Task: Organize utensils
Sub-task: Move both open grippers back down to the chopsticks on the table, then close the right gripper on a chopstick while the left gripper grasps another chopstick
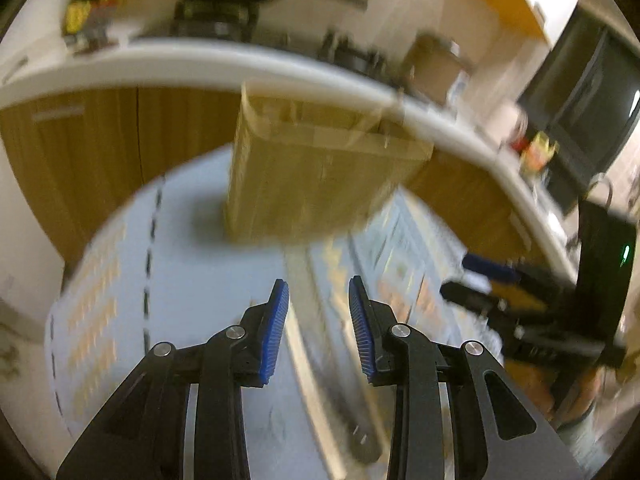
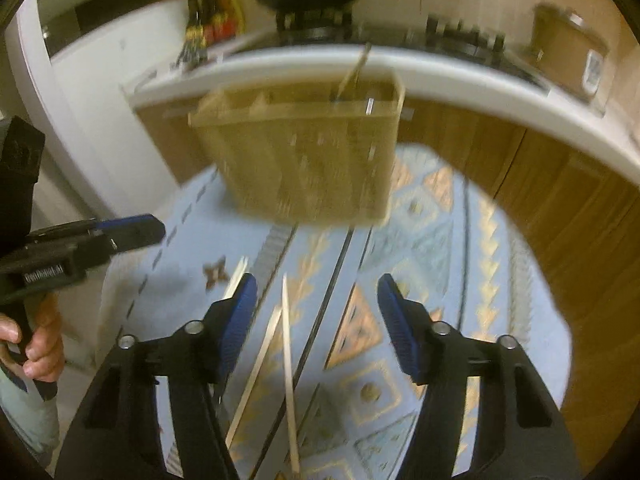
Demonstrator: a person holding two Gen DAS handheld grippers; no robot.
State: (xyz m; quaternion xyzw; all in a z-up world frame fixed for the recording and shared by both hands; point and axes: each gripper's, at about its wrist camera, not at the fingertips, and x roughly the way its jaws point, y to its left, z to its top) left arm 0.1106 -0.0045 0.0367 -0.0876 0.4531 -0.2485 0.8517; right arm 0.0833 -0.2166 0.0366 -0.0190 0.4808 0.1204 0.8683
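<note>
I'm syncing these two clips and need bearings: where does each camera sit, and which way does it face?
Left wrist: on the left gripper, looking along its open fingers at the wooden utensil holder; the right gripper shows at right.
Right wrist: on the right gripper, facing the holder over chopsticks; the left gripper and left hand show.
Shared: holder, patterned cloth, kitchen counter.

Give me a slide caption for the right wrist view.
Open right gripper above loose chopsticks on the patterned cloth, facing the wooden utensil holder.
</note>
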